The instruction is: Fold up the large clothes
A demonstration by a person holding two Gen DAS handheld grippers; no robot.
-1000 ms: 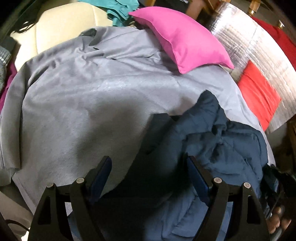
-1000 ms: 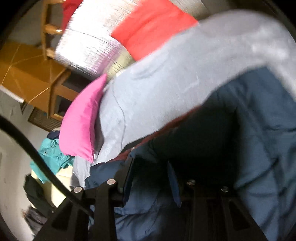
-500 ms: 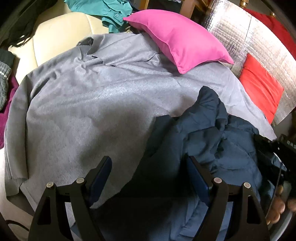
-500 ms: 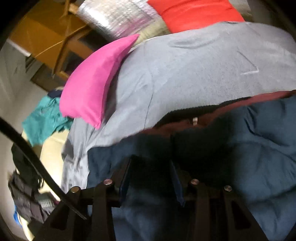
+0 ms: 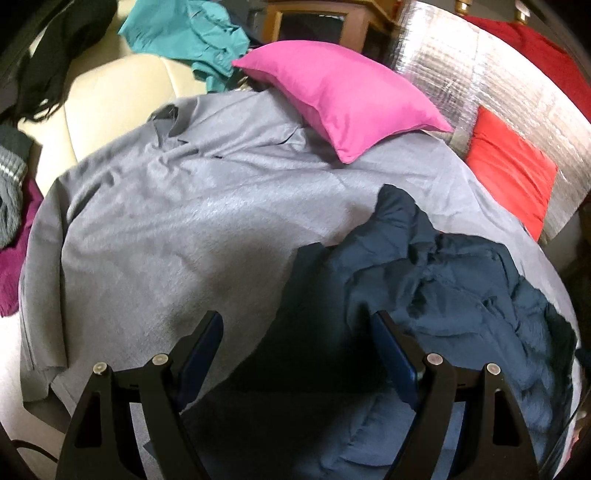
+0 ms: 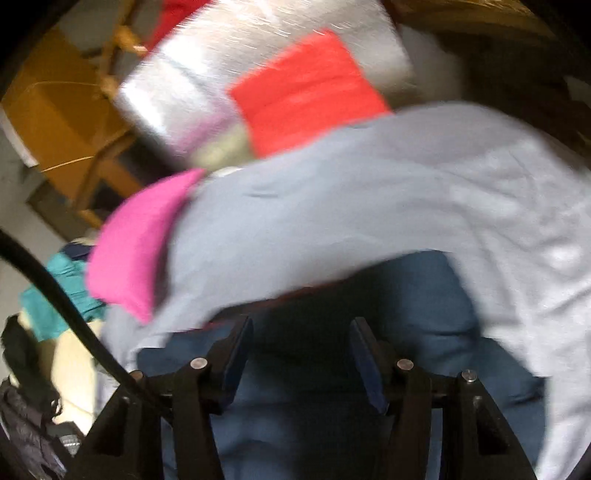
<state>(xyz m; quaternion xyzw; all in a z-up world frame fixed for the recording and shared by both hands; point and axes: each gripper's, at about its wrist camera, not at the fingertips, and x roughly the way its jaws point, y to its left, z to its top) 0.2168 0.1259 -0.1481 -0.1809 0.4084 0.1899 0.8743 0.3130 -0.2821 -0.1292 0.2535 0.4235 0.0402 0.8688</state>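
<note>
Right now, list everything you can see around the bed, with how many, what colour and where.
Jacket: one, navy, crumpled on the grey sheet, nearest both grippers.
Sheet: one, grey, spread wide under the jacket.
Pillow: one, pink, at the far edge of the sheet.
Cushion: one, red, against the silver panel.
Silver panel: one, shiny, far right.
Teal garment: one, behind the sheet.
Cream seat: one, far left.
Magenta cloth: one, left edge.
Left gripper: one, black, open, over the jacket's edge.
Right gripper: one, black, open, above the jacket; view blurred.
</note>
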